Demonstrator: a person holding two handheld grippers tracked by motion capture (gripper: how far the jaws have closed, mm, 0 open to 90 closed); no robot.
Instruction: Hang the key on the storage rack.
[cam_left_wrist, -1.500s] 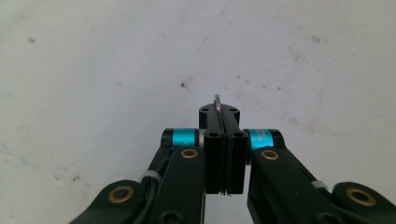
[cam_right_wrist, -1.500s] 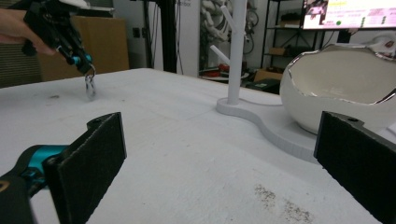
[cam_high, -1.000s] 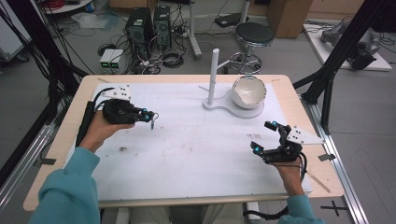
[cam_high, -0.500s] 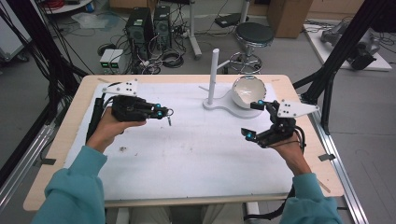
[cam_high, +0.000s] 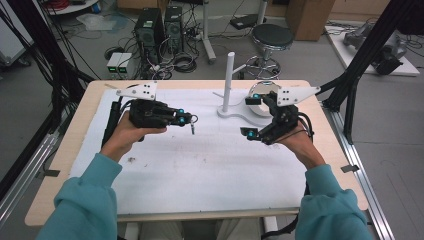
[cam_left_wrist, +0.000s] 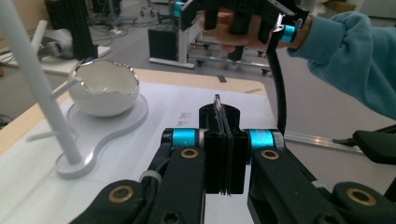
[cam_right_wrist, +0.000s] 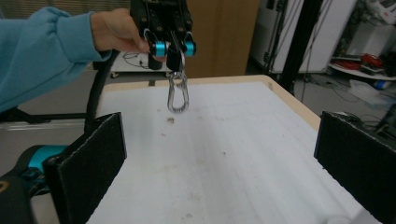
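Observation:
My left gripper (cam_high: 189, 119) hovers over the left half of the white mat, shut on a silver carabiner (cam_high: 192, 128) that hangs down from its tips. In the right gripper view the carabiner (cam_right_wrist: 178, 95) dangles from the left gripper (cam_right_wrist: 172, 46) straight ahead. The left gripper view has its jaws (cam_left_wrist: 223, 154) pressed together on the clip's thin edge (cam_left_wrist: 218, 106). My right gripper (cam_high: 252, 116) is raised near the white stand, open, with wide black pads (cam_right_wrist: 91, 158) and nothing between them.
A white stand (cam_high: 235, 111) with an upright post (cam_high: 229, 80) and a shiny bowl (cam_high: 260, 94) sits at the back right of the mat (cam_high: 210, 165). The wooden table edge (cam_high: 65, 145) frames the mat. Black frame legs (cam_high: 350, 95) stand at the right.
Both hands have risen and moved inward and away from me. The right gripper came up from the front right of the mat to beside the stand. The left carried the carabiner rightward.

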